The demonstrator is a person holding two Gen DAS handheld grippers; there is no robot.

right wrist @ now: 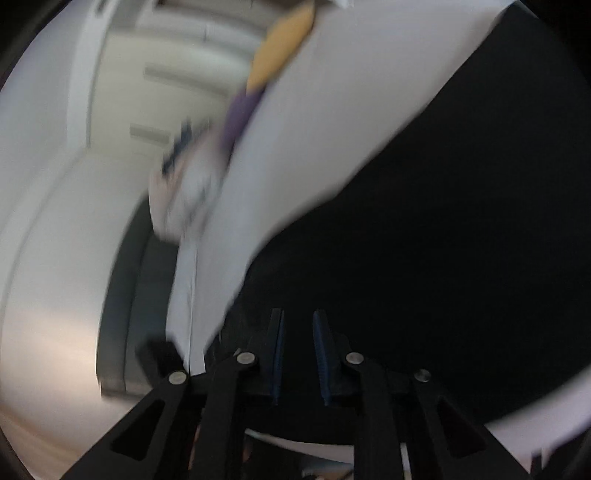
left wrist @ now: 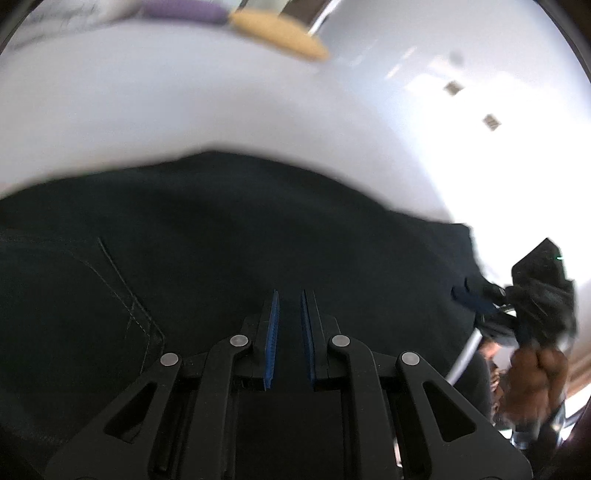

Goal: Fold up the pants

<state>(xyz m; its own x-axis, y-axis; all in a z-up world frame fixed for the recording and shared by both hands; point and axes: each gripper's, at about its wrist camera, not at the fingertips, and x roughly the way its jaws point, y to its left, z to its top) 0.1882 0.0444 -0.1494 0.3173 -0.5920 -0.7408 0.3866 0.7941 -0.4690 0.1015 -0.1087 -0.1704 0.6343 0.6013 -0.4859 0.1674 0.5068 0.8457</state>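
Dark navy pants (left wrist: pixel 221 236) lie spread on a white table (left wrist: pixel 184 99), with a stitched pocket seam at the left. My left gripper (left wrist: pixel 289 295) hovers just above the fabric, its blue-padded jaws a narrow gap apart, holding nothing. In the right wrist view, which is blurred, the pants (right wrist: pixel 443 221) fill the right half. My right gripper (right wrist: pixel 297 314) sits over their edge with the jaws slightly apart and empty. The right gripper also shows at the right of the left wrist view (left wrist: pixel 476 295), at the far end of the pants.
A yellow object (left wrist: pixel 280 33) and a purple one (left wrist: pixel 184 11) lie at the table's far edge; they also show in the right wrist view, yellow (right wrist: pixel 280 48) and purple (right wrist: pixel 240 110). A white patterned cloth (right wrist: pixel 188 188) lies near them. The table's edge (right wrist: pixel 181 295) drops to the floor at the left.
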